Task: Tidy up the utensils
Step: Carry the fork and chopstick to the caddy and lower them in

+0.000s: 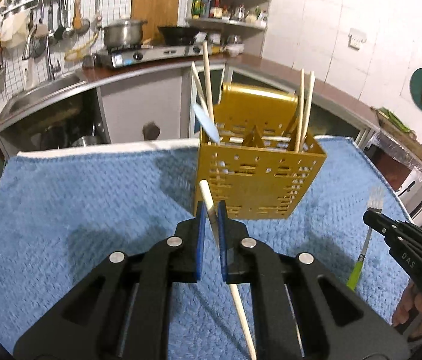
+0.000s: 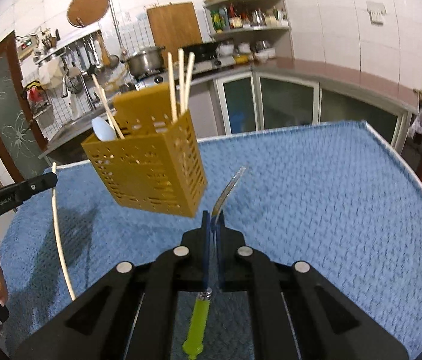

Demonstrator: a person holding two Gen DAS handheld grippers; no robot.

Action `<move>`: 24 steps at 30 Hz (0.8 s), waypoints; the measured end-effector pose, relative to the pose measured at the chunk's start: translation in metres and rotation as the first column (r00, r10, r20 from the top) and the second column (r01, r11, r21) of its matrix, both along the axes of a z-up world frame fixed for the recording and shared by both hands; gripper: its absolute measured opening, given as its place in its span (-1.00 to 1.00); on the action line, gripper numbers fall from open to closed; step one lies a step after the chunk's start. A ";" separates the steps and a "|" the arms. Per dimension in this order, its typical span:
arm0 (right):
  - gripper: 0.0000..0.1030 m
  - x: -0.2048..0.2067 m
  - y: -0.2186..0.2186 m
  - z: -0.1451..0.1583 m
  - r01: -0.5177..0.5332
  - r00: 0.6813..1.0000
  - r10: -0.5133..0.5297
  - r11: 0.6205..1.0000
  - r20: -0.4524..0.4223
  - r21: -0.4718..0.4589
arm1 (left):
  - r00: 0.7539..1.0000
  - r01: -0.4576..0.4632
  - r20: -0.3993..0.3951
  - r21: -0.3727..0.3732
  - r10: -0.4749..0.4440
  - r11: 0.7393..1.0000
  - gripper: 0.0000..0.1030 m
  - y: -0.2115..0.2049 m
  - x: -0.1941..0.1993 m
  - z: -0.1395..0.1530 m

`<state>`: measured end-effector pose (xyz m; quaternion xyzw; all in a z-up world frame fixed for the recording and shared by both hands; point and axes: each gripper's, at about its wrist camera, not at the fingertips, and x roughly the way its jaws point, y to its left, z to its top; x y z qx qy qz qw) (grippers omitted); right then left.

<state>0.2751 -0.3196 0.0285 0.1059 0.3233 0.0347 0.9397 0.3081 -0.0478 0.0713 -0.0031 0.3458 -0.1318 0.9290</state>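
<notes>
Beside the caddy [image 1: 256, 162] — fork [image 2: 226, 192] and chopstick [image 1: 211, 207] held above towel [image 1: 76, 210].

Home kitchen, gas stove [image 1: 151, 54], sink [image 1: 46, 90], probably lived-in

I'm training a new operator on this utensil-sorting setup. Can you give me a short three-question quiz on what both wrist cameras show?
1. True or false: the left gripper is shut on a fork.
2. Which colour is the handle of the fork clamped in the right gripper? A) red B) green C) black
3. Fill in: the gold utensil holder stands on a ____ towel.

Key
1. False: it is shut on a chopstick.
2. B.
3. Blue. The holder already contains several chopsticks and a white spoon.
</notes>
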 end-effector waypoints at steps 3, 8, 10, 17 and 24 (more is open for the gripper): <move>-0.93 -0.006 0.004 0.008 -0.005 0.999 0.005 1.000 0.037 -0.015 | 0.999 0.013 0.040 -0.005 -0.013 1.000 -0.88 0.004 -0.004 0.008; -0.96 -0.014 0.006 0.020 -0.001 0.995 0.003 1.000 0.099 -0.022 | 0.994 0.029 0.105 -0.029 -0.026 0.999 -0.90 0.011 -0.012 0.019; -0.97 -0.015 0.007 0.024 0.000 0.993 0.003 1.000 0.116 -0.030 | 0.991 0.036 0.128 -0.030 -0.031 0.999 -0.90 0.012 -0.013 0.022; -0.97 -0.014 0.009 0.045 -0.004 0.985 0.009 0.999 0.170 -0.033 | 0.980 0.053 0.192 -0.045 -0.044 0.998 -0.91 0.013 -0.016 0.037; -0.97 -0.001 0.011 0.091 -0.008 0.966 0.012 1.000 0.257 -0.016 | 0.956 0.065 0.289 -0.078 -0.040 0.995 -0.92 0.008 -0.009 0.079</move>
